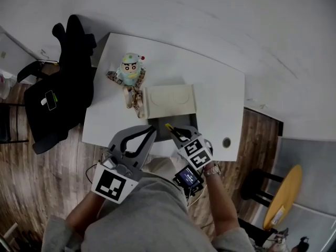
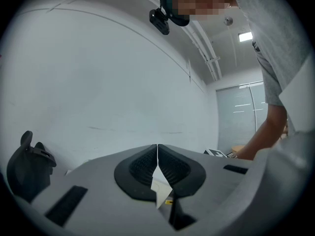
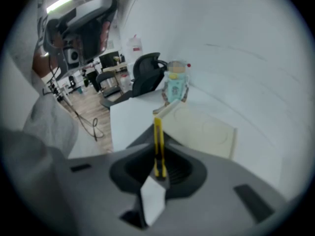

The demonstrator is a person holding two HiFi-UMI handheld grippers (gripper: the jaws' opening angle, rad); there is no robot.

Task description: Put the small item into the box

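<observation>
The left hand-held gripper point(image 2: 157, 151) hangs clenched on nothing by the white worktop point(image 1: 220, 88), while the right hand-held gripper point(image 3: 158, 170) pinches the slim, stiff yellow plastic item point(image 3: 157, 139) just over the open box point(image 1: 170, 101) of smooth cream card, so the carry seems nearly over and next it must lower and let go

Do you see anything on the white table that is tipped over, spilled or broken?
Nothing stands out. The toy figure appears to stand upright beside the beige box on the white table, and nothing is spilled. The right gripper holds a thin yellow item.
</observation>
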